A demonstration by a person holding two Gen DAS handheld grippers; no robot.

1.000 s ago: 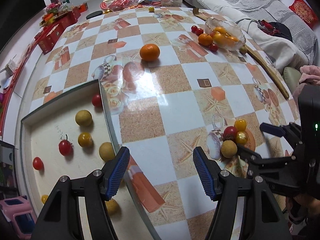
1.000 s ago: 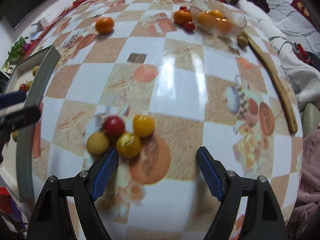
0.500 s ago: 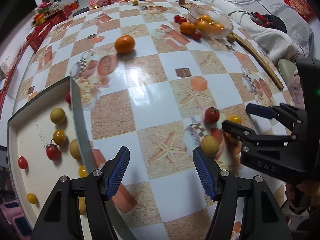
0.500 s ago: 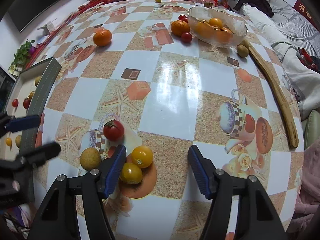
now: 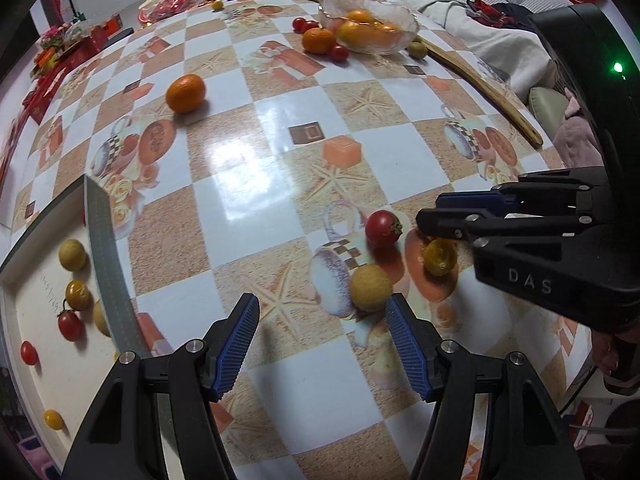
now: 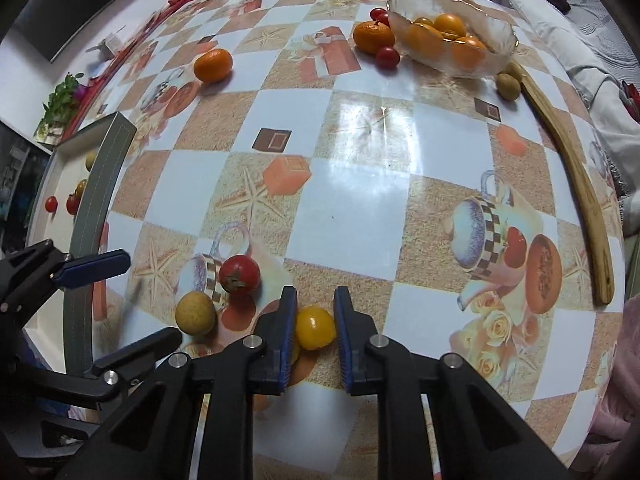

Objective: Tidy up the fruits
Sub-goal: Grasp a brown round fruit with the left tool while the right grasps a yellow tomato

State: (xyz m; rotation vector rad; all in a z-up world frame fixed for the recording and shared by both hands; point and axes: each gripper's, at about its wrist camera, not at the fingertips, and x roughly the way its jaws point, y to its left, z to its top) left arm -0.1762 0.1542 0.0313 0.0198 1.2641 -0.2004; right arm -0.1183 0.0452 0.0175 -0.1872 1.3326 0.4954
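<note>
My right gripper (image 6: 315,312) has its blue pads closed around a yellow cherry tomato (image 6: 314,327) on the table. A red tomato (image 6: 239,274) and a tan round fruit (image 6: 195,313) lie just left of it. In the left wrist view my left gripper (image 5: 322,330) is open and empty, with the tan fruit (image 5: 370,288) near its right pad. The red tomato (image 5: 382,228) and a yellow tomato (image 5: 439,257) lie beyond, under the right gripper (image 5: 430,216). A white tray (image 5: 36,364) at the left holds several small fruits.
A glass bowl (image 6: 452,34) of oranges stands at the far right, with an orange (image 6: 372,36) and a red tomato (image 6: 387,57) beside it. A lone orange (image 6: 213,65) lies far left. A wooden stick (image 6: 576,176) runs along the right edge.
My right gripper has moved forward and closed from wide open onto the yellow tomato. My left gripper has moved right, toward the fruit cluster, still open.
</note>
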